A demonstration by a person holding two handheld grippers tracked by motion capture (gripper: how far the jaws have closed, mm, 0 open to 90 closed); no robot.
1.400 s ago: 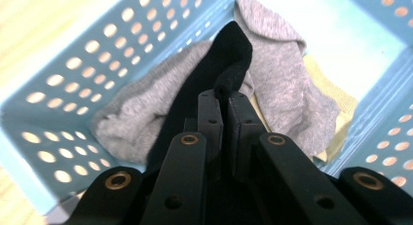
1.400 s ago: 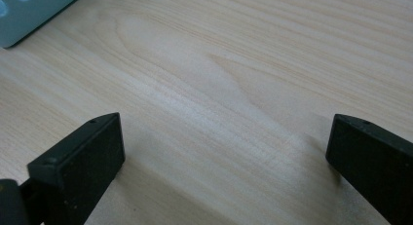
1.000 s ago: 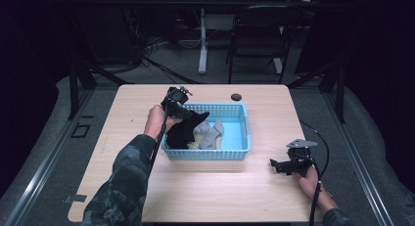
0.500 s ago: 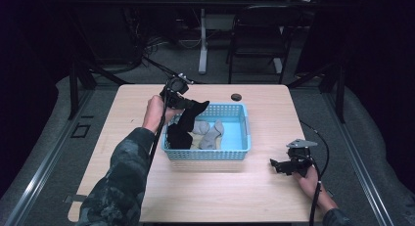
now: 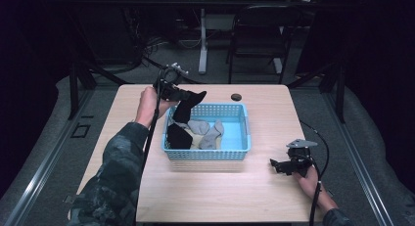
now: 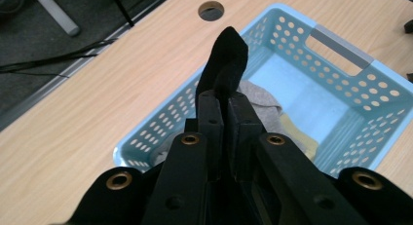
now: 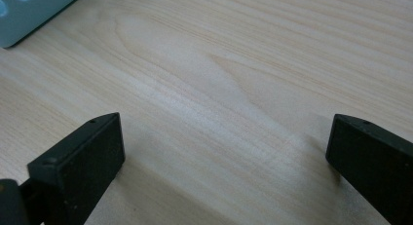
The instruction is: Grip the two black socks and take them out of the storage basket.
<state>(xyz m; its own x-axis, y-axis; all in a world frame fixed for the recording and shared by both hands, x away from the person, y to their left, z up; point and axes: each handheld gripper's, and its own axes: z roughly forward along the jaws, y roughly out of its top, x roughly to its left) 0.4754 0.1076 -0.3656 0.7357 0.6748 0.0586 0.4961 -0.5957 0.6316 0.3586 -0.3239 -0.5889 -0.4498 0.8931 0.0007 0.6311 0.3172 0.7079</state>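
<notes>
Sock (image 5: 188,104) has risen above basket (image 5: 244,133), seemingly clear.

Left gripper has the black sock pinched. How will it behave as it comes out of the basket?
Probably floppy: the black sock droops from the left gripper. Likely light, since one pinch carries it. Its lower end hangs near the basket rim and may drag.

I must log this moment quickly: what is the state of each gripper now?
Left gripper: closed on a black sock, held above the blue basket.
Right gripper: open, holding nothing, just over the table.
</notes>
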